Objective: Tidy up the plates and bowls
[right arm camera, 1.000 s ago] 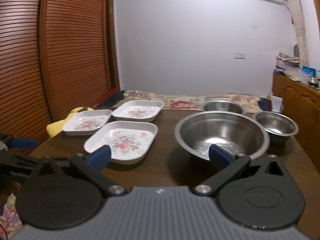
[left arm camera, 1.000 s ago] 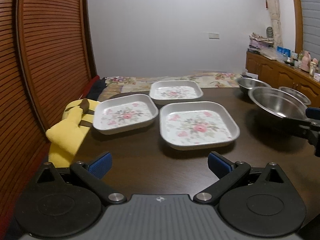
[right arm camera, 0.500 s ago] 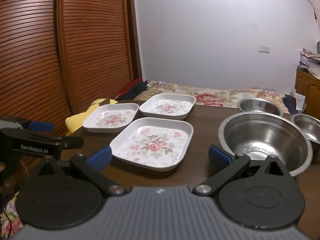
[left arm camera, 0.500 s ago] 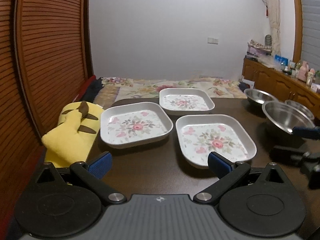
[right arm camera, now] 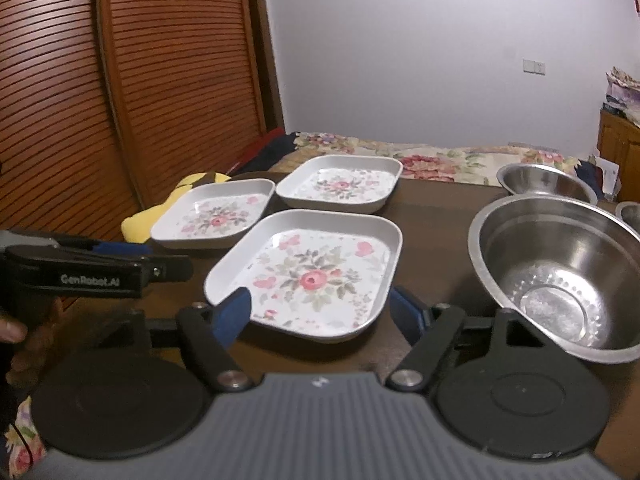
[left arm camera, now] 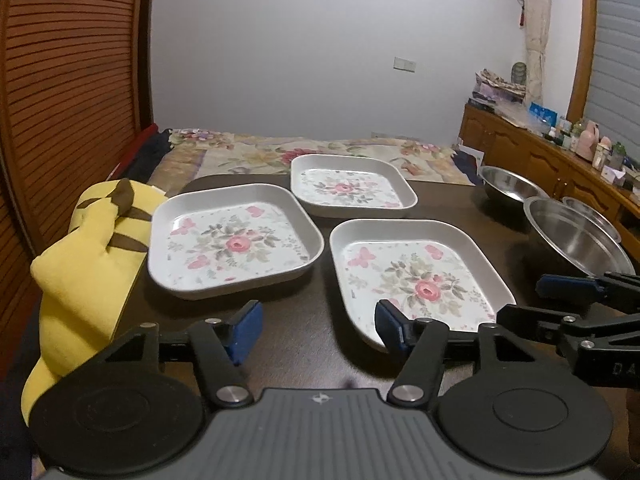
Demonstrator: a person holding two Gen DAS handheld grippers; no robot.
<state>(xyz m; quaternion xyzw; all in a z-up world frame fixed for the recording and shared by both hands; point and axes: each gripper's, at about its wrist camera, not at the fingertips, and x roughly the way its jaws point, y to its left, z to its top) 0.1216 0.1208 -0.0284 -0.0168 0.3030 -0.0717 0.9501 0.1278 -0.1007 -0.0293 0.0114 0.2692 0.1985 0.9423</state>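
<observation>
- The left gripper (left arm camera: 318, 330) has its jaws apart, and they have just been closing; nothing lies between them but bare dark table (left arm camera: 288, 344). Its right blue pad stands just over the near left corner of the nearest floral square plate (left arm camera: 420, 280), whether touching I cannot tell.
- The right gripper (right arm camera: 322, 312) is also apart, jaws just narrowed, with the near edge of that same plate (right arm camera: 316, 276) between its pads; the pads do not appear to press on it.
- Beyond lie two more floral square plates: one to the left (left arm camera: 234, 242) and one farther back (left arm camera: 348, 186), all three near one another but apart.
- To the right stands a large steel bowl (right arm camera: 560, 272), with a smaller steel bowl (right arm camera: 546, 184) behind it and a third just showing at the edge.
- A yellow plush toy (left arm camera: 88, 256) sits at the table's left edge.
- The plates look stiff, light and glossy, so likely slippery; the raised rim at a straight side offers the surest hold for stacking.
</observation>
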